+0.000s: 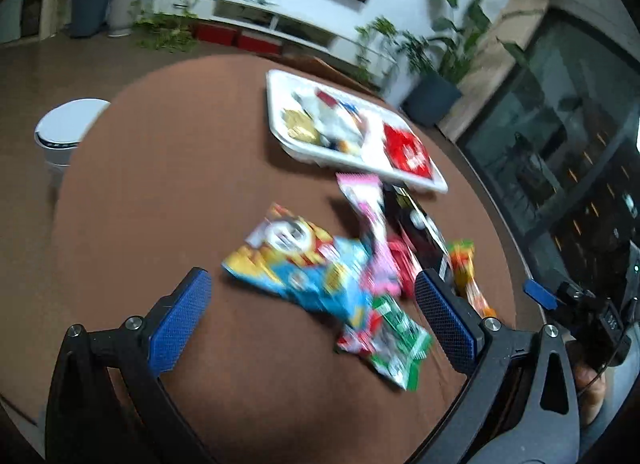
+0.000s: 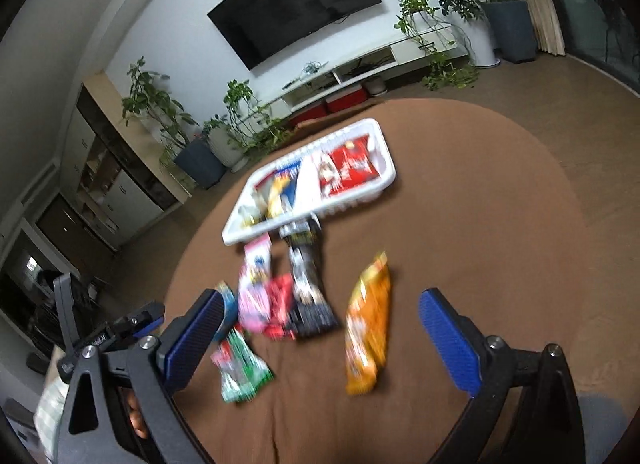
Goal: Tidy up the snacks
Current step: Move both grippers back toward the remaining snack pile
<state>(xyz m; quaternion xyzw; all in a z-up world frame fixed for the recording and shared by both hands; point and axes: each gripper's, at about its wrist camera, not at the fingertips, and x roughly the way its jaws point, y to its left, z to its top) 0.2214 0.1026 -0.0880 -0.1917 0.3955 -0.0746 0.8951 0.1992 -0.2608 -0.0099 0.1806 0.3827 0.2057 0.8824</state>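
Both grippers spread wide over a heap of loose snacks

Plainly, neither tool holds anything. The left gripper [image 1: 312, 320] hangs with its blue pads far apart above the near part of the round brown table [image 1: 160, 191], a blue-and-yellow snack bag [image 1: 304, 268] and a green-and-red packet [image 1: 394, 338] lying between them on the cloth. The right gripper [image 2: 320, 340] is likewise splayed and empty, an orange bag [image 2: 368, 328] lying flat between its fingers. Beside that bag, toward the table's middle, lie a black packet [image 2: 306, 288], a small red packet [image 2: 280, 304] and a pink packet [image 2: 254, 288], overlapping one another. Farther on, near the far edge of the table, a white tray [image 2: 386, 151] already carries several snacks, among them a red bag [image 2: 352, 169]; the black packet's far end touches the tray's near wall.
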